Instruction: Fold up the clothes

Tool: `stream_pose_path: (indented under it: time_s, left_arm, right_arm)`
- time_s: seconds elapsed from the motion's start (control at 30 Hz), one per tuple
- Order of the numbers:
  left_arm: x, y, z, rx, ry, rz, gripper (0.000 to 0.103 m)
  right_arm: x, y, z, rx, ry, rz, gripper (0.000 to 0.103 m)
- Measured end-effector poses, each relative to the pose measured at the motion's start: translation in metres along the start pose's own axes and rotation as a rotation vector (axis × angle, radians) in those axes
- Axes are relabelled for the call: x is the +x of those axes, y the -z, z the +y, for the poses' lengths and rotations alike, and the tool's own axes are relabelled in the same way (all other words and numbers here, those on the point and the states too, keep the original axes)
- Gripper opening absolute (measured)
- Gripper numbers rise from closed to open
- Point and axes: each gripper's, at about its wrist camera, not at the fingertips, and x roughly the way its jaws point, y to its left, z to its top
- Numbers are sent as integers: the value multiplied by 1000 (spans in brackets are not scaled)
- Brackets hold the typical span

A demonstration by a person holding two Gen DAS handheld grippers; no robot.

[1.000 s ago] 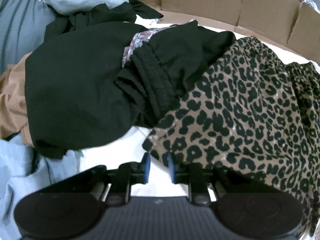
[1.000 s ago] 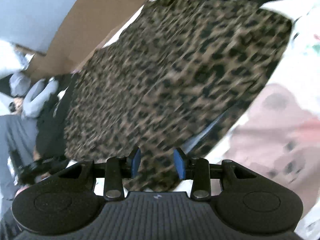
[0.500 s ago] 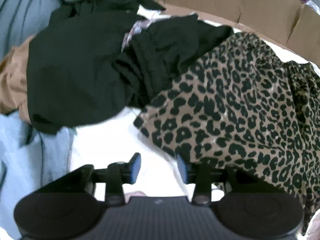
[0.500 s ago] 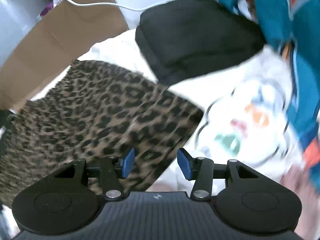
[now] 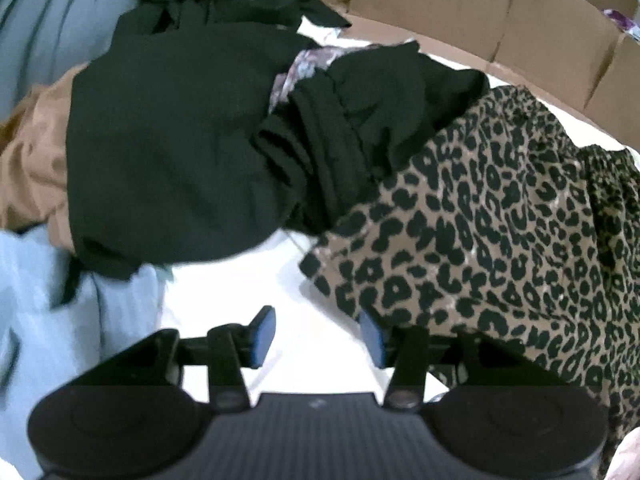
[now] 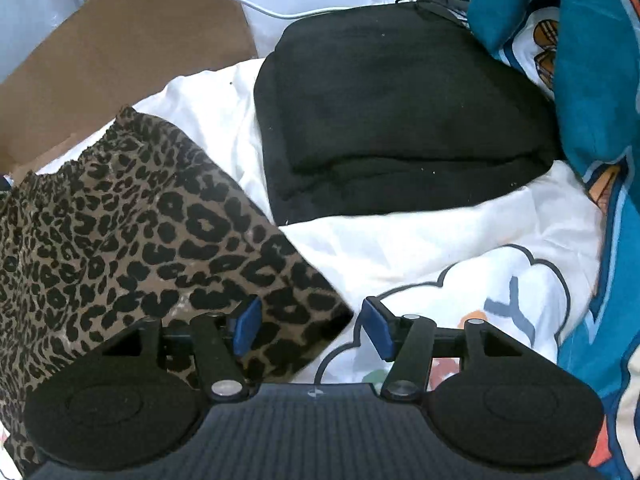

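— Between our left gripper's parted, empty jaws lies white sheet; just beyond, the leopard-print garment's corner.

— Our right gripper gapes too, empty, over its other corner — thin, soft cloth spread flat.

— So it's either laid out for folding or just released; we can't tell which.

— Farther off: a crumpled black heap, a folded black knit.

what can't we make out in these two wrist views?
- Left wrist: leopard-print garment runs off the right edge and under the gripper body; its type is unclear.
- Left wrist: floral fabric mostly buried by black clothes.
- Right wrist: teal fabric cut off by the right edge.
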Motion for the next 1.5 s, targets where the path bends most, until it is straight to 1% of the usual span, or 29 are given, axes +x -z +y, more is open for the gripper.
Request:
stream_pose_path:
  time_s: [0.03,0.07,0.13,0.17,0.2,0.23,0.27,0.33,0.47,0.57,0.73,0.83,0.9,0.97,1.03,1.13,1.17,1.33,1.37,1.43,1.5]
  left_arm:
    - [0,-3,1,4,0,-4,50]
    - [0,-5,2,5,0,-8,52]
    - [2,-9,3,2,-4,-13,54]
    - [4,-11,3,2,-8,-16,54]
    - [7,-12,3,3,-11,-17,54]
    - [9,-14,3,3,-12,-17,55]
    - [12,-15,2,4,-10,-17,55]
    - [16,-15,1,12,-4,-17,55]
    - [24,-16,0,26,10,-17,55]
    - [30,-17,-2,38,20,-18,55]
    - [39,-18,-4,60,38,-18,56]
    - [42,-17,-4,93,44,-22,56]
    - [44,-17,-2,93,47,-28,56]
    - [46,-17,2,86,55,-33,55]
    - [49,-16,3,86,70,-36,54]
    - [52,-12,1,103,100,-39,52]
    - [54,-11,0,108,112,-38,52]
    - [63,-5,2,125,148,-44,52]
    - [64,-4,3,127,164,-50,50]
    - [66,-3,5,140,211,-64,50]
    - [68,-3,8,154,235,-72,50]
  right_arm:
    - [2,-1,-1,-10,-12,13,48]
    - [4,-2,-1,-20,-23,25,41]
    - [6,-3,2,-64,-21,44,21]
    - [6,-3,2,-75,-20,51,16]
    - [5,-4,2,-83,-20,56,6]
    - [5,-4,1,-91,-20,61,4]
    - [4,-4,1,-100,-19,67,3]
    - [4,-5,2,-117,19,78,3]
    - [7,-10,1,-85,51,106,3]
    - [8,-13,5,-78,95,125,6]
    - [1,-12,11,-60,133,119,12]
    - [-4,-10,15,-71,148,116,12]
    - [-11,-10,16,-77,154,106,12]
    - [-21,-10,13,-56,162,86,12]
    - [-30,-9,7,16,159,64,12]
    - [-45,-5,4,143,122,7,12]
    - [-50,-3,6,159,111,-12,12]
    - [-68,10,33,184,33,-78,12]
    - [-70,13,41,182,19,-85,12]
    - [-76,20,55,158,-16,-94,12]
    - [-80,28,71,114,-60,-93,12]
